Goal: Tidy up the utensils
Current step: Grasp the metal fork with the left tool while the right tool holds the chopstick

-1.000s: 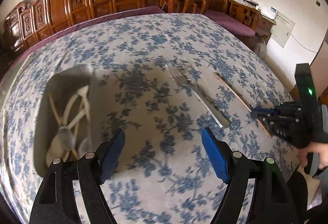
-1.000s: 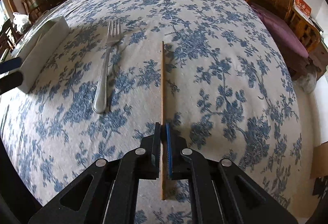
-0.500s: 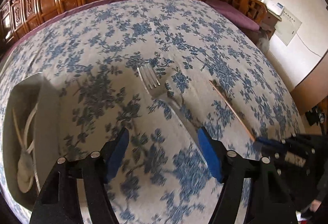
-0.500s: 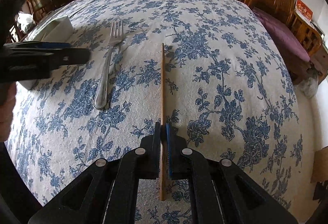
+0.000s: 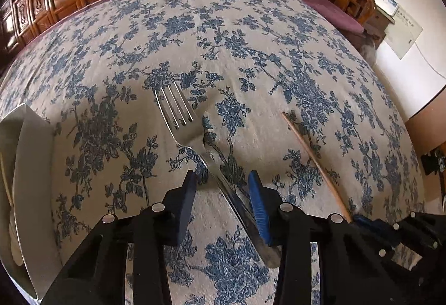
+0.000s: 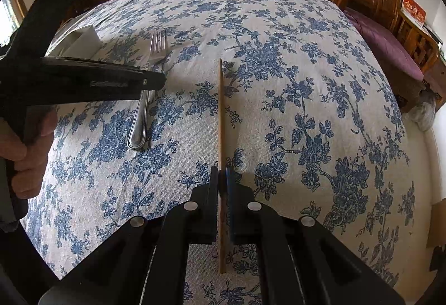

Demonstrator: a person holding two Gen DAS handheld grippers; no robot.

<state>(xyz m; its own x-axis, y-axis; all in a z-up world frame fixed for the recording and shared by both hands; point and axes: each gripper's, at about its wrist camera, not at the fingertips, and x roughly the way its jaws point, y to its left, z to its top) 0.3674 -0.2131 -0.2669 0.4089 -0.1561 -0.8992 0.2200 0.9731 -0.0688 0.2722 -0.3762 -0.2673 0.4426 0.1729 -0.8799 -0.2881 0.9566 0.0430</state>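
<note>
In the left wrist view, the left gripper (image 5: 221, 188) is sitting low in the centre of the frame with its jaws closing around the handle of the fork (image 5: 192, 137). The handle is running between the two blue pads, close against the right-hand pad (image 5: 257, 204), while a clear gap is showing on the side of the other pad, so the pads are not yet pressing it from both sides. The fork is lying flat on the blue-flowered tablecloth (image 5: 251, 40), its tines pointing toward the upper left of the frame. At the left edge, the white tray (image 5: 33, 165) is standing on the cloth, with pale utensils partly showing inside it. To the right of the fork, well apart from it, the chopstick (image 5: 312, 160) is lying on a slant, its lower end reaching the right gripper at the lower right.

In the right wrist view, the right gripper (image 6: 222, 179) is pinching the chopstick (image 6: 220, 115) with its fingers pressed together on it; the stick is running straight up the middle of the frame and lying along the cloth. At the left, a hand (image 6: 25, 149) is holding the left gripper above the fork (image 6: 145, 98).
</note>
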